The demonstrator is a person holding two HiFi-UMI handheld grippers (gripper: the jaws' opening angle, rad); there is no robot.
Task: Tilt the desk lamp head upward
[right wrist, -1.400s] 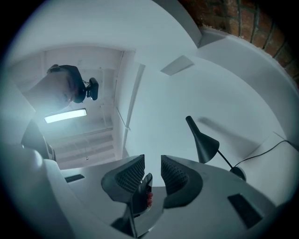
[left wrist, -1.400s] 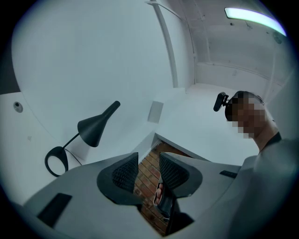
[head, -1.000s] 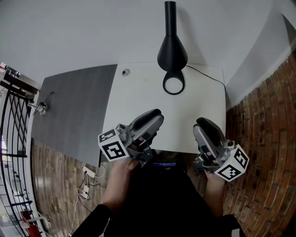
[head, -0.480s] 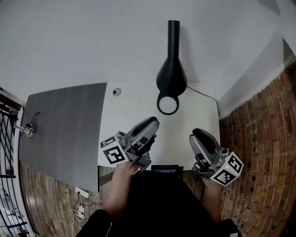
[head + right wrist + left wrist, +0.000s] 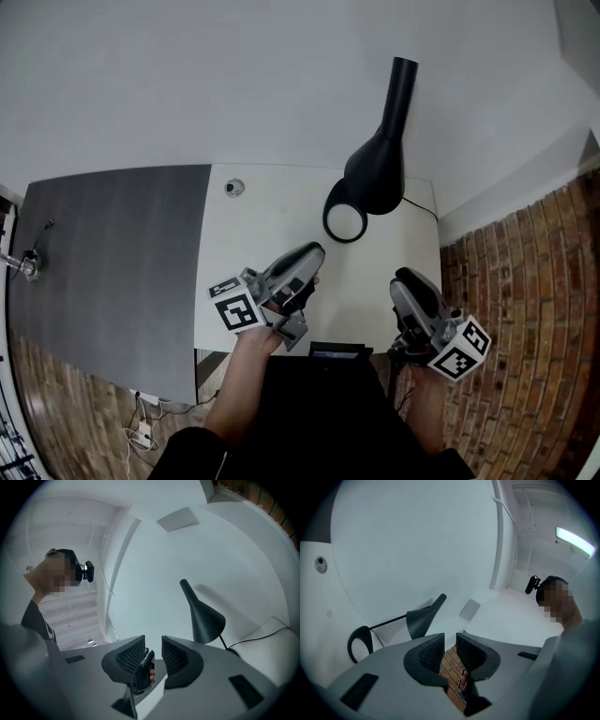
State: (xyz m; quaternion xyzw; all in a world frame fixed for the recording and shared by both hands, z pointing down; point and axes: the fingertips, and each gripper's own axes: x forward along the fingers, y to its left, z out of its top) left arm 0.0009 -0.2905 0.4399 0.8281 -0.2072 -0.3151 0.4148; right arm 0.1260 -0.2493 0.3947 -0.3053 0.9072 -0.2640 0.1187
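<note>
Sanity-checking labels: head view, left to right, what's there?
grey panel → left tongs (jaws just been closing, nothing between them) → lamp's ring base → right tongs → bricks

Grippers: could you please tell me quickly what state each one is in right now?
Left gripper: open, empty; its jaws have just been closing.
Right gripper: open, empty.

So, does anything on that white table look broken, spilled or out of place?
Nothing stands out. The black desk lamp sits on its ring base near the table's far edge; nothing looks spilled or broken.
</note>
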